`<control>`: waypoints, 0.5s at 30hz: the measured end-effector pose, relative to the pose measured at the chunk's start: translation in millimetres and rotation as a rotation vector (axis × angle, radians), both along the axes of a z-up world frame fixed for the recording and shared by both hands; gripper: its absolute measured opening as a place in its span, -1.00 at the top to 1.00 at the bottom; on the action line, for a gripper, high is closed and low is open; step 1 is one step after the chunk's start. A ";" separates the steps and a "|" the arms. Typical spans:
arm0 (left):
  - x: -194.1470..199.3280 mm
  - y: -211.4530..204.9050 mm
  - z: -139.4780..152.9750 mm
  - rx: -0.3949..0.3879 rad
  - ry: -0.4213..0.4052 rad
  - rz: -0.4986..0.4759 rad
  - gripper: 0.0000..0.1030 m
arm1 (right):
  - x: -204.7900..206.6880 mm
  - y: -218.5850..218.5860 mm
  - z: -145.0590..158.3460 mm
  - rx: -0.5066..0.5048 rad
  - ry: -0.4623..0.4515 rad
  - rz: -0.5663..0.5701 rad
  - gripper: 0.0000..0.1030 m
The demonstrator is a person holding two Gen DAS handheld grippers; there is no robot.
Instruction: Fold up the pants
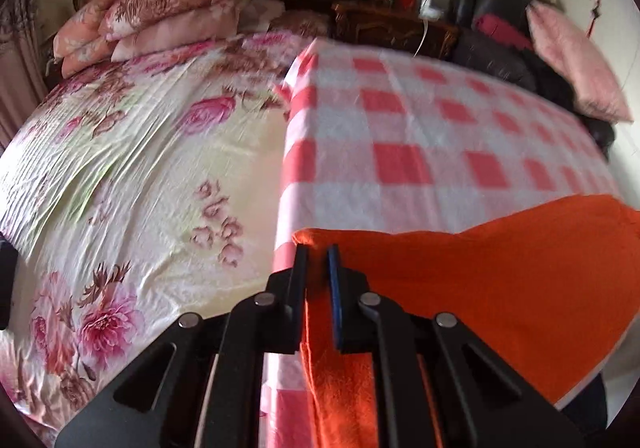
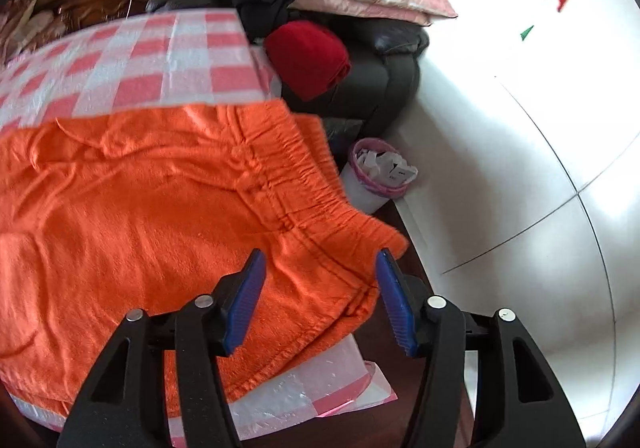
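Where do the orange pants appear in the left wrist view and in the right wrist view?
Left wrist view: orange pants fill the lower right, one edge pinched in the left gripper.
Right wrist view: they fill the lower left and centre, under the open right gripper.
Shared landmark: the pink checked cloth beneath them.
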State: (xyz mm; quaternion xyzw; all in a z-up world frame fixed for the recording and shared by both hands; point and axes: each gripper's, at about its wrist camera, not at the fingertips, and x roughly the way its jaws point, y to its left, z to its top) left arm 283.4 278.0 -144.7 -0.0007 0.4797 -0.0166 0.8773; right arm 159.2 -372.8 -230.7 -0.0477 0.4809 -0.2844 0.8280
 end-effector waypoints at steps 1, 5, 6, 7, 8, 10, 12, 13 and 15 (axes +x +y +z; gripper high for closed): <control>2.9 2.5 -8.5 -0.004 0.022 0.012 0.80 | 0.3 0.8 -1.7 0.003 0.005 0.002 -0.09; 4.7 8.0 -26.3 -0.006 0.048 0.040 0.76 | 1.4 4.0 -9.4 0.000 0.027 0.013 -0.16; 5.3 8.5 -30.7 0.000 0.050 0.044 0.61 | 0.7 4.0 -10.7 0.004 0.029 0.013 -0.17; 3.9 10.8 -29.1 0.004 0.043 0.057 0.52 | -0.2 3.4 -11.9 0.010 0.031 0.014 -0.18; 1.0 13.9 -25.5 -0.003 0.048 0.071 0.44 | -1.1 3.0 -11.6 0.013 0.029 0.014 -0.18; -19.2 25.3 -3.6 -0.059 -0.012 0.106 0.44 | -5.5 2.8 -6.1 0.024 0.007 0.015 -0.18; -49.1 40.8 9.4 -0.137 -0.025 0.172 0.44 | -12.9 4.2 3.4 0.027 -0.035 0.007 -0.19; -68.3 46.7 11.0 -0.199 -0.028 0.197 0.44 | -19.7 7.4 10.5 0.028 -0.073 0.005 -0.20; -107.6 46.4 8.2 -0.280 -0.023 0.214 0.44 | -31.5 17.5 21.1 0.022 -0.137 0.018 -0.31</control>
